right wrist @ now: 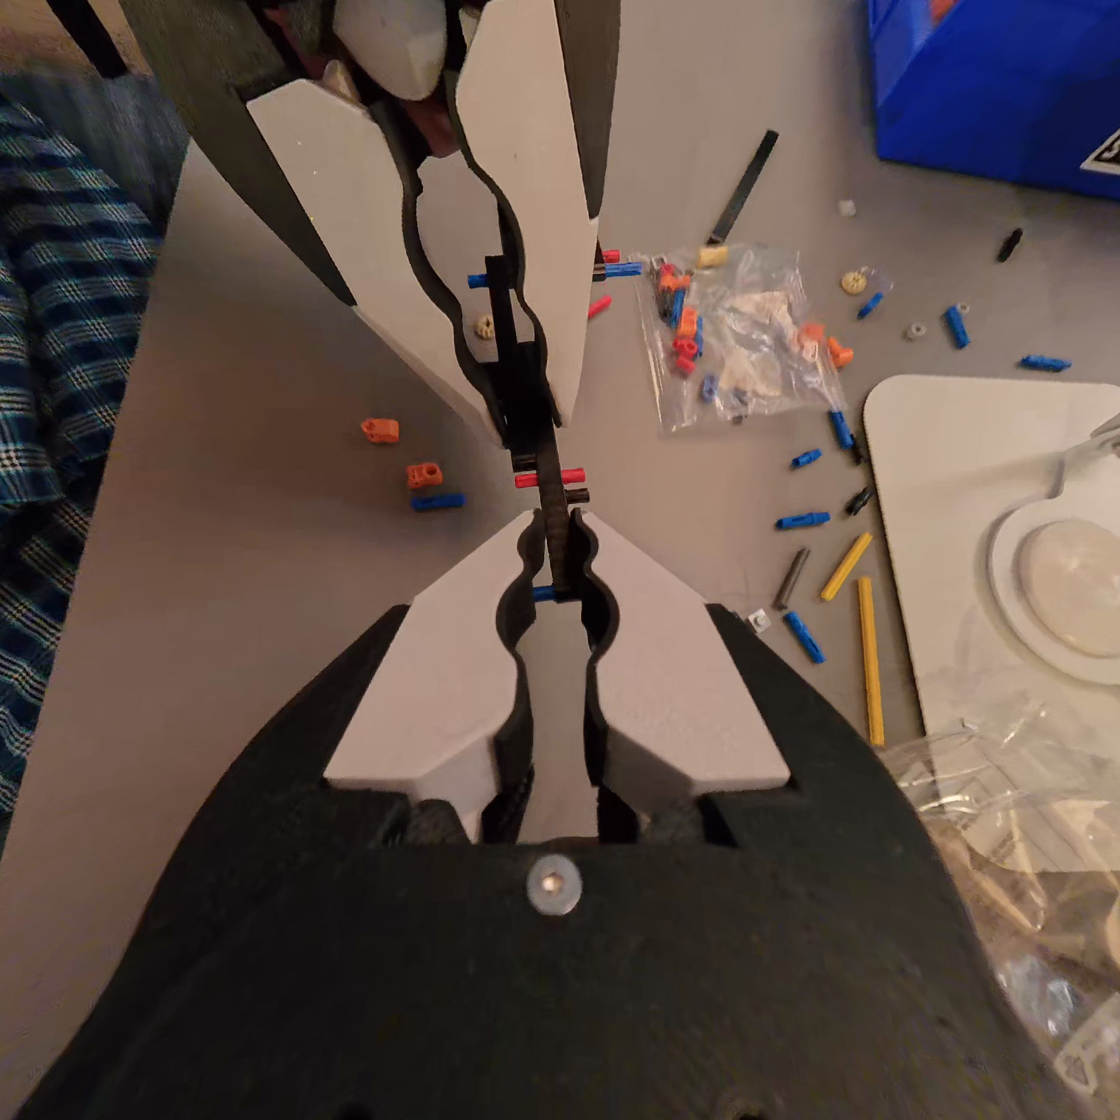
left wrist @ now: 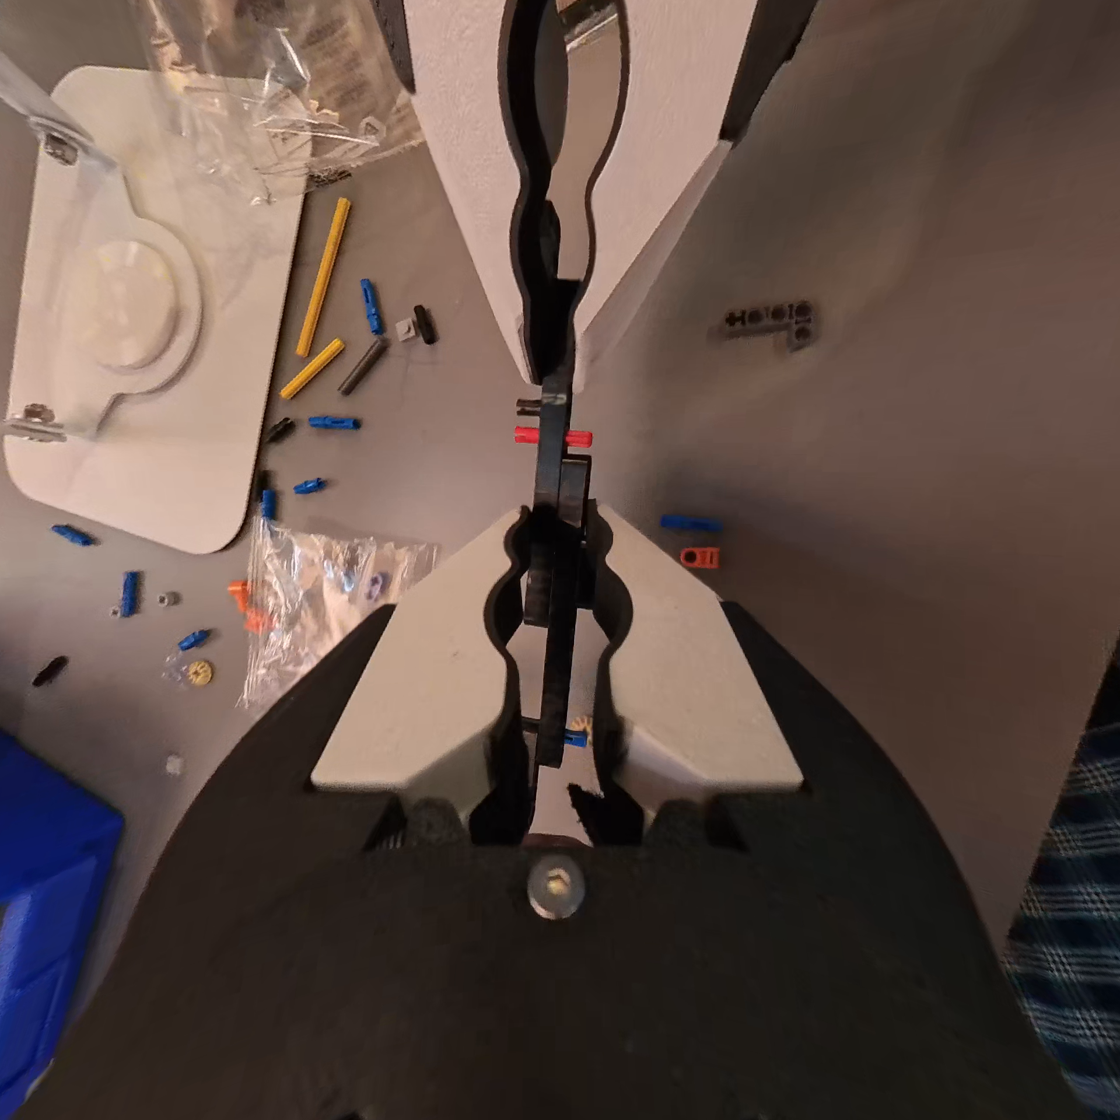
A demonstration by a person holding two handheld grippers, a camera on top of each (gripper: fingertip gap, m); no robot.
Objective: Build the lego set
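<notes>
Lego assembly (left wrist: 556, 460), black beams seen edge-on, held above the grey table (left wrist: 879, 424) between two grippers facing each other. Long axis runs along the line joining them, straight away from each camera. A red pin (left wrist: 526, 434) and a black pin (left wrist: 526, 405) cross the bare middle stretch at right angles; a blue pin (left wrist: 574, 739) crosses near the left gripper's base.

Left gripper (left wrist: 557, 521): jaws narrow, pinched on the near end of the beams. Right gripper (right wrist: 554, 521): jaws narrow too, clamped on the opposite end, with a blue pin stub (right wrist: 543, 593) between its fingers.

Left wrist view only: grey L-shaped beam (left wrist: 771, 324) lying flat, well apart from the rest, and a lone orange connector (left wrist: 700, 556) just beside a blue pin.

Right wrist view only: clear bag of small parts (right wrist: 739, 339), long black axle (right wrist: 744, 185), two orange connectors (right wrist: 403, 454) and a tan gear (right wrist: 483, 327) by the far fingers. Both views show yellow axles (left wrist: 324, 276), scattered blue pins, a white board (left wrist: 151, 303), a blue box (right wrist: 1000, 91) and plaid cloth at the table edge.
</notes>
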